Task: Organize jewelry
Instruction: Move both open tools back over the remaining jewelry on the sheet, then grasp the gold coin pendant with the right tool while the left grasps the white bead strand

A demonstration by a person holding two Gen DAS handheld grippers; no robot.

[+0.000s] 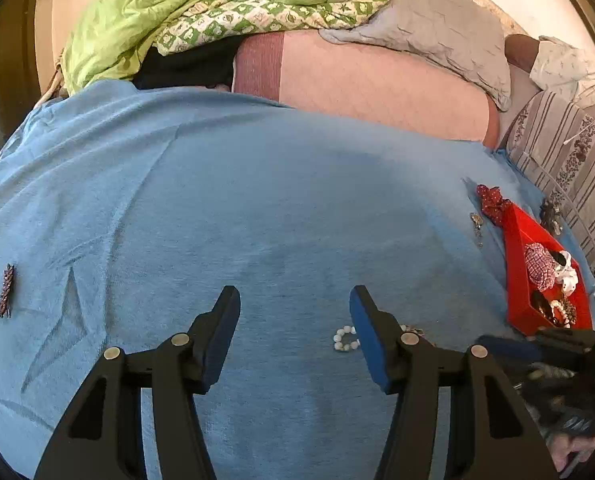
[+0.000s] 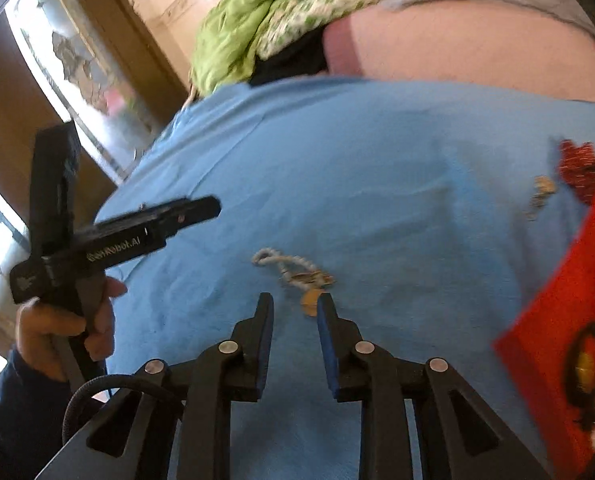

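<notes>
The blue blanket [image 1: 257, 200] covers most of the bed. The red tray [image 1: 517, 280] is cut off at the edge. The left gripper [image 1: 295, 300] is wide and empty; the right gripper [image 2: 295, 308] is narrow and empty. The pearl bracelet [image 1: 343, 338] is half hidden, blurry.

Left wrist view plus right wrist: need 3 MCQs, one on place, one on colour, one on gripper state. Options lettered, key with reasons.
1. Where does the red tray sit on the blue cloth?
A. right edge
B. centre
C. far left

2. What colour is the bead bracelet?
A. black
B. white
C. green

3. How does the left gripper stand?
A. shut on the bracelet
B. shut, empty
C. open, empty

Key: A, the tray lies at the cloth's right side in the left wrist view; B, its beads look white; C, the fingers stand apart with only cloth between them.
</notes>
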